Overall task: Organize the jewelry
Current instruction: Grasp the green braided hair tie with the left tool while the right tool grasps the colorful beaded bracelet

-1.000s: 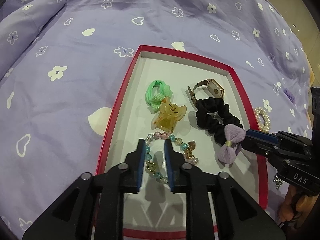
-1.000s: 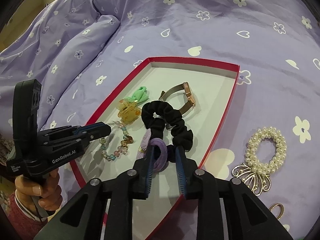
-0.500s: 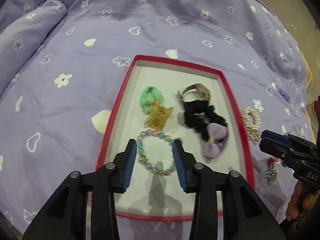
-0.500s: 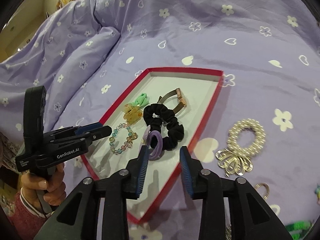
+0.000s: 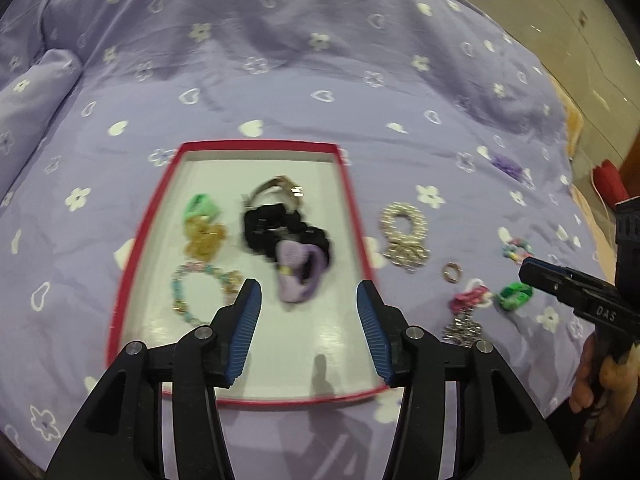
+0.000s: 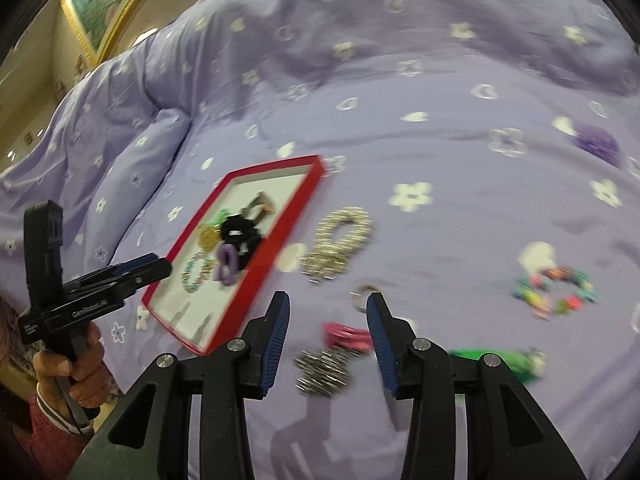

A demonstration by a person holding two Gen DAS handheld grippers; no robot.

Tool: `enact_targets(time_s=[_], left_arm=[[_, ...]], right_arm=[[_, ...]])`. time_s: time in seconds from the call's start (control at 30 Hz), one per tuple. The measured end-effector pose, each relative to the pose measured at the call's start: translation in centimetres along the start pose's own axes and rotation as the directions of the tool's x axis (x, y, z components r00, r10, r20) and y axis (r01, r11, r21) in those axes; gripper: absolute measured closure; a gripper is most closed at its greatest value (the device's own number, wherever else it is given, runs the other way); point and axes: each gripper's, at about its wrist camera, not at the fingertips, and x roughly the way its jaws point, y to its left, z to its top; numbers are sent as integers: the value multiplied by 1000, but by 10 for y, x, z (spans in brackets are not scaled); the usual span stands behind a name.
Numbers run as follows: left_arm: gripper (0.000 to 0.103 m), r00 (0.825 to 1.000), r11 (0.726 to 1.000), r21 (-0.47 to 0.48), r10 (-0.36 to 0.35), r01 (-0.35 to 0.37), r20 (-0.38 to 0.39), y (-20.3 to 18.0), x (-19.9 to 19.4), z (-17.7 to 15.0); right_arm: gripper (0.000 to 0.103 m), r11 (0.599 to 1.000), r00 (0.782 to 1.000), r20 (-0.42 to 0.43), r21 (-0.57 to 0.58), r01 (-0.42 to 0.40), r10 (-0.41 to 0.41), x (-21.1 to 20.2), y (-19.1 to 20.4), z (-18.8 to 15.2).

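A red-rimmed tray (image 5: pixel 148 220) (image 6: pixel 280 232) lies on the purple bedspread. It holds a bead bracelet (image 5: pixel 200 292), a black scrunchie (image 5: pixel 276 228) with a lilac bow (image 5: pixel 296 276), an amber claw clip (image 5: pixel 204 236), a green tie and a watch. My left gripper (image 5: pixel 308 292) is open and empty above the tray's near half. My right gripper (image 6: pixel 328 308) is open and empty above loose pieces right of the tray: a pearl scrunchie (image 6: pixel 344 232) (image 5: pixel 404 224), a small ring (image 6: pixel 362 296), a pink clip (image 6: pixel 346 334) and a silver charm (image 6: pixel 322 372).
A colourful bead bracelet (image 6: pixel 556 292) and a green piece (image 6: pixel 500 362) lie further right on the bedspread. A purple flower piece (image 6: pixel 596 144) sits at the far right. A folded pillow edge (image 6: pixel 120 184) rises left of the tray.
Both grippers opened wide and pulled back from the tray. The left let go of the bead bracelet, the right let go of the lilac bow. The right swung right over the loose pieces.
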Motion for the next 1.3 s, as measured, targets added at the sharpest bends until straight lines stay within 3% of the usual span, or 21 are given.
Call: enact_targets(time_s=[0.53, 1.1, 1.3], left_arm=[[54, 995, 987, 134, -80, 87, -58, -75, 12, -10], [52, 985, 960, 239, -122, 148, -120, -118, 31, -8], [52, 975, 934, 295, -162, 202, -154, -144, 42, -9]], right_arm=[[58, 984, 993, 48, 147, 104, -112, -56, -76, -38], [58, 971, 990, 48, 208, 119, -132, -61, -109, -45], [58, 967, 988, 40, 214, 135, -147, -56, -122, -39]])
